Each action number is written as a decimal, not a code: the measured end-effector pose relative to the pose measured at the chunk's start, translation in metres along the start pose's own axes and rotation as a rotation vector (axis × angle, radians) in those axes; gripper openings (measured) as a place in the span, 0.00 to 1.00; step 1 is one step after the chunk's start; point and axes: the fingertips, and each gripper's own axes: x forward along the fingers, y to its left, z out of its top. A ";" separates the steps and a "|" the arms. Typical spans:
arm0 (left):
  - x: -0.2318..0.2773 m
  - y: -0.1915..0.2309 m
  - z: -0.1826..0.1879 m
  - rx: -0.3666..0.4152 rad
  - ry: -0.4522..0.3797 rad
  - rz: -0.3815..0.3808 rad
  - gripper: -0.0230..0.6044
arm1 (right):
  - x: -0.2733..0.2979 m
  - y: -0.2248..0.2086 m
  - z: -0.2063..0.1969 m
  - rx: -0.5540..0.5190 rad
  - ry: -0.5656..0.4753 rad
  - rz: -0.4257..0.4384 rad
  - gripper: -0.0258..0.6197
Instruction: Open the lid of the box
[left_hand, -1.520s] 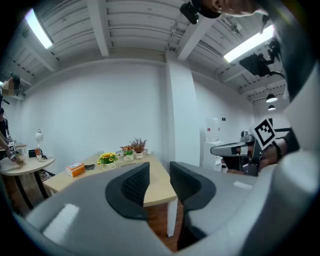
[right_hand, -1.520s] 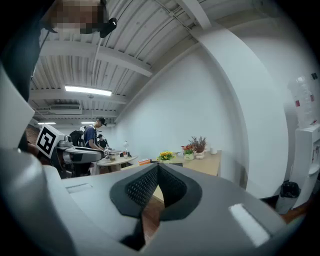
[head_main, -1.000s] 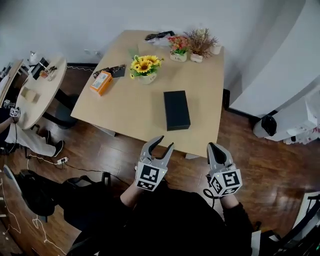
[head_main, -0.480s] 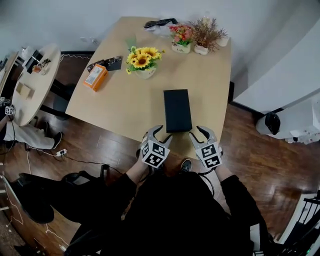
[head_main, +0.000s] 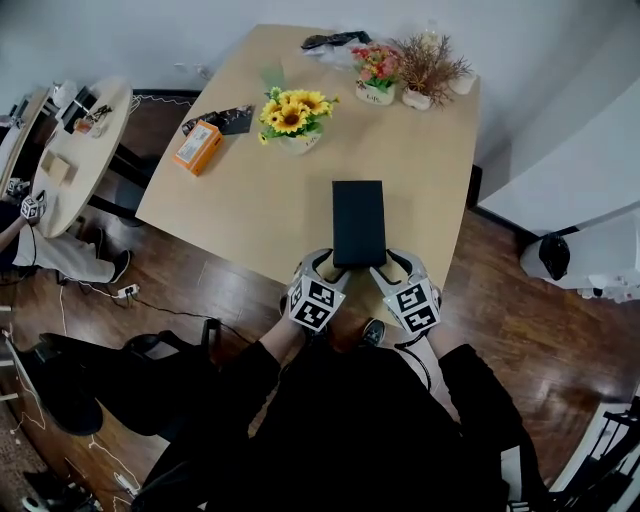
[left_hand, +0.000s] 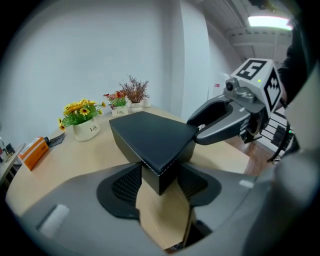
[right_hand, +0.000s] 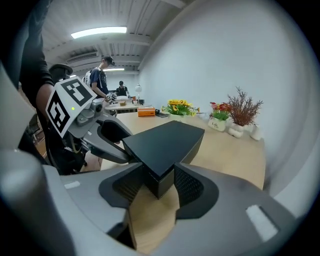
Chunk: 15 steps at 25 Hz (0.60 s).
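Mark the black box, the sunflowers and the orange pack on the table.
black box (head_main: 358, 218): head view, middle of its lid.
sunflowers (head_main: 293, 113): head view, on the yellow blooms.
orange pack (head_main: 197, 147): head view, middle of its top face.

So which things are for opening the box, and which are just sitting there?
For the job: black box; left gripper and right gripper, jaws just opened wide, a box corner between each pair.
Just sitting: sunflower pot, orange packet, red flower pot, twiggy plant pot.

Tan table (head_main: 430, 180) with black box (head_main: 358, 222), 3 flowerpots (head_main: 298, 142)
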 end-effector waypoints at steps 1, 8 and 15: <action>-0.001 0.000 0.000 -0.002 -0.002 0.001 0.37 | 0.000 0.000 0.001 0.013 -0.001 0.005 0.34; 0.000 0.000 -0.001 0.000 -0.004 -0.001 0.36 | 0.001 -0.001 0.001 0.063 -0.002 0.024 0.34; 0.000 0.000 -0.002 0.004 -0.006 -0.007 0.36 | -0.001 0.000 0.002 0.197 0.008 0.075 0.33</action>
